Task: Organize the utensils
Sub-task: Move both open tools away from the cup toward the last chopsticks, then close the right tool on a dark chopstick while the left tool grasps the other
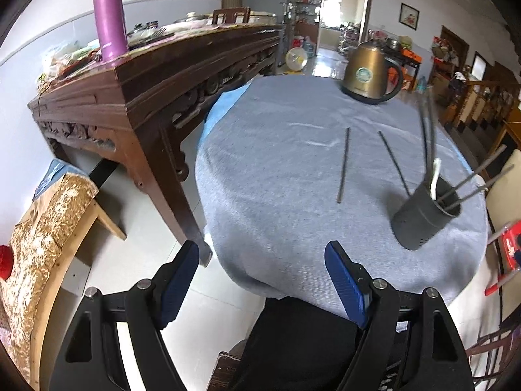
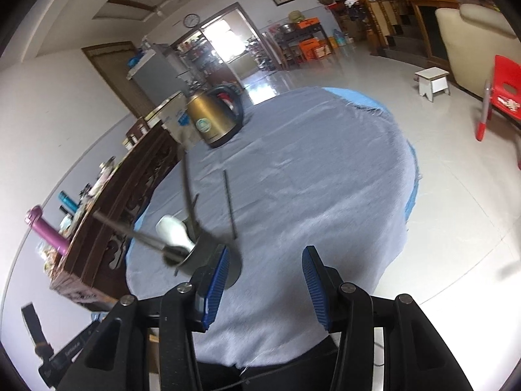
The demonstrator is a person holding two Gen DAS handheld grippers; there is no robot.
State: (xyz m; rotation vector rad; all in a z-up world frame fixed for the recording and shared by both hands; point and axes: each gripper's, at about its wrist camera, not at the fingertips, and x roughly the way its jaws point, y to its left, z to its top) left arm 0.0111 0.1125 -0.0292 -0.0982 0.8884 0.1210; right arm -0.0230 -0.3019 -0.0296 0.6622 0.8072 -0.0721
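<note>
A dark grey utensil holder [image 1: 425, 216] stands on the round table with the grey cloth [image 1: 276, 169]. It holds several grey chopsticks and a white spoon [image 1: 434, 177]. Two loose chopsticks lie on the cloth, one [image 1: 343, 165] left of the other [image 1: 394, 163]. My left gripper [image 1: 262, 280] is open and empty at the table's near edge. In the right wrist view the holder [image 2: 208, 260] sits just left of my open, empty right gripper [image 2: 265, 280], partly behind its left finger. A loose chopstick [image 2: 229, 203] lies beyond.
A brass kettle [image 1: 369, 71] stands at the table's far side, also in the right wrist view [image 2: 211, 120]. A carved wooden sideboard [image 1: 156, 91] with a purple bottle [image 1: 109, 16] runs along the left. A red plastic chair [image 2: 506, 88] stands on the floor at right.
</note>
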